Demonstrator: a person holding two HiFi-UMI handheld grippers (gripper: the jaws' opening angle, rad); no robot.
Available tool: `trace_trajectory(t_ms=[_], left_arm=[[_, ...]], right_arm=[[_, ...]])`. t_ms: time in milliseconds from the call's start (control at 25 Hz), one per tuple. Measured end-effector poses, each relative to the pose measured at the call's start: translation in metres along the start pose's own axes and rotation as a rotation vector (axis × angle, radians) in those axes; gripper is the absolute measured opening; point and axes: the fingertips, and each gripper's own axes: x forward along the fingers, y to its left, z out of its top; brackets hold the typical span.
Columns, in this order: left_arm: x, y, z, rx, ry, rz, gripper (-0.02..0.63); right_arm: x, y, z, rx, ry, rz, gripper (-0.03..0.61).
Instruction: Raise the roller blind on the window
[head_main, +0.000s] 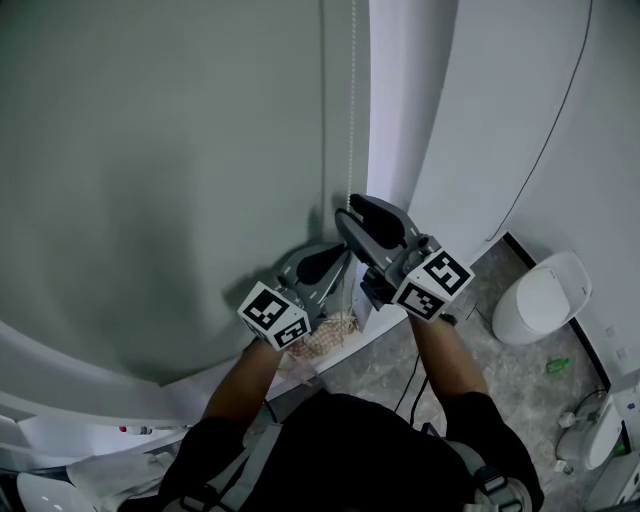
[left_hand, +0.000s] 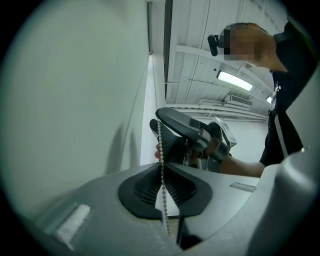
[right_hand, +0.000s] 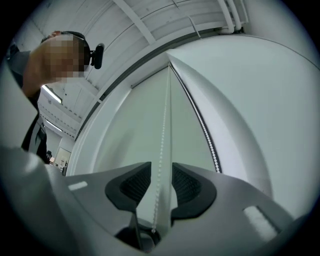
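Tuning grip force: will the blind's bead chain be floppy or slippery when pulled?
Likely floppy, light: the bead chain is a thin string of small beads. Probably slip-resistant: left gripper is shut on it, beads against ribbed fingers.

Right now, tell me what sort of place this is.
Probably a washroom or small utility room beside a window: a roller blind with its bead chain, and white toilet-like fixtures on a speckled floor.

A white wall is rising at the right, a thin black cable running down it. A rounded white container is standing on the grey speckled floor. Overhead, a strip light is glowing.
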Motion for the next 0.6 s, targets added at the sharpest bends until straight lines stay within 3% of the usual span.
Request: trace_trajectory(t_ms=[120, 320, 600], left_arm=[[-0.001, -0.003, -0.001, 0.015, -0.001, -0.007, 0.012], [-0.005, 0.001, -0.002, 0.006, 0.010, 0.005, 0.012], [-0.004, 0.005, -0.013, -0.016, 0.016, 0.004, 0.008]], right_arm=[[0.008, 0.002, 0.017, -0.014, -0.028, 0.010, 0.119], [0.018, 0.004, 0.028, 0.027, -0.052, 0.050, 0.025], [0.010, 0.009, 0.025, -0.041, -0.062, 0.056, 0.014]])
